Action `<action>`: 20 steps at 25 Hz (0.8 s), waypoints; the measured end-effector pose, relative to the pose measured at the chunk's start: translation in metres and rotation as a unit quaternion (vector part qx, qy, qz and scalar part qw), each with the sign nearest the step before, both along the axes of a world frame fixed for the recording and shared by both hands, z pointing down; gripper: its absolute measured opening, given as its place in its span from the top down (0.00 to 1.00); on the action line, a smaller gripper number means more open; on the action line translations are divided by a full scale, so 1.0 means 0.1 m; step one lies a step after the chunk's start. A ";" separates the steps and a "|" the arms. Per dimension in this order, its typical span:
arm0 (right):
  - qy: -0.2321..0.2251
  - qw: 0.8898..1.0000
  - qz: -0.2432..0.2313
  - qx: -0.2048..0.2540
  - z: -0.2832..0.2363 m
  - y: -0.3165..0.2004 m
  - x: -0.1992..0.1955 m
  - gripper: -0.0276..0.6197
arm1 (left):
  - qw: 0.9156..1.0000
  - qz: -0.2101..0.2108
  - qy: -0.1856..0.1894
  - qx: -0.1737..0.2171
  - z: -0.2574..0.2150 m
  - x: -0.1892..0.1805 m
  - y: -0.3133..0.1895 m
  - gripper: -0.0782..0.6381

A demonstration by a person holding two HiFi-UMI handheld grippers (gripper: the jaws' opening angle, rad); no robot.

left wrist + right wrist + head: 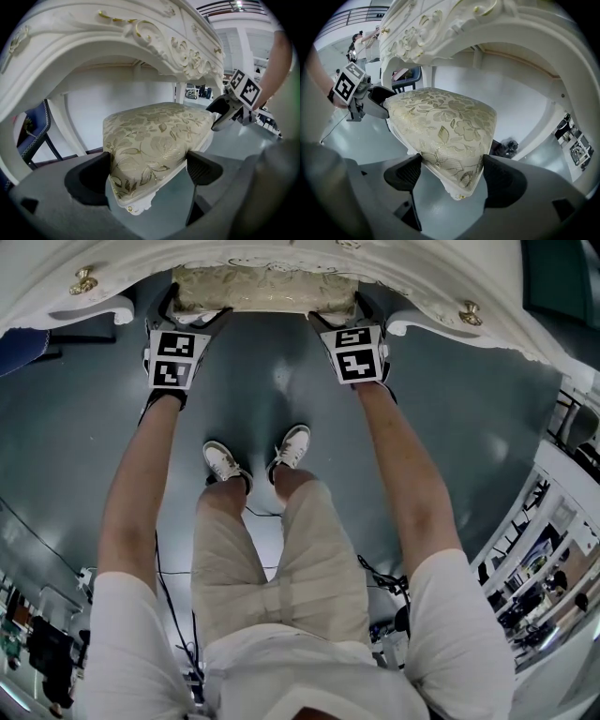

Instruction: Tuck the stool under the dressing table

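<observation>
- The cream stool with a gold-flowered fabric cushion [265, 289] stands in the knee opening of the carved white dressing table with gilt trim [93, 42]. Its far part is under the top and its near edge shows towards the person.
- The left gripper [147, 171] pinches the near left corner of the cushion, with both jaws pressed into the fabric. The right gripper [452, 176] pinches the near right corner the same way.
- Slipping is the first risk. Each hold is on a rounded, padded corner, so a hard shove could squeeze the cushion out of the jaws.
- Skewing is the second. If one side pushes harder, the stool would likely turn and knock its carved frame against a table leg at the left or right of the opening.
- Collision is the third. The marker cubes ride high, close beneath the table's scrolled front edge, and pushing further in could bump them into it.
- The legs may also catch on the smooth grey floor [450, 390] and tip the stool far-wards.
</observation>
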State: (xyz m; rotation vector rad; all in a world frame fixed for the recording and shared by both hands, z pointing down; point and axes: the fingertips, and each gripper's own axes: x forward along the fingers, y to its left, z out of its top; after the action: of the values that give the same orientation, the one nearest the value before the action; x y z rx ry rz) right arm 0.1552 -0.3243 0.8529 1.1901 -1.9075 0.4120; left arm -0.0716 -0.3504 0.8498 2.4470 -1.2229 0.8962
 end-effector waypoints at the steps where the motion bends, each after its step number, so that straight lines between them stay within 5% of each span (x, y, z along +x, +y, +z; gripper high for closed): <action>1: 0.001 1.000 0.001 -0.002 0.00 -0.02 0.00 0.31 | 1.000 0.000 -0.001 0.000 0.00 0.00 -0.03 0.17; 20: 0.003 1.000 0.017 0.006 -0.01 -0.22 0.03 0.32 | 1.000 0.021 0.009 0.012 0.03 0.01 -0.27 0.17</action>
State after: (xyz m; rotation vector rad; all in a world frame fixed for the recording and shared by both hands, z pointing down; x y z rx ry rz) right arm 0.1581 -0.3464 0.8517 1.2321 -1.8901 0.4148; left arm -0.0703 -0.3774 0.8532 2.5032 -1.1865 0.8729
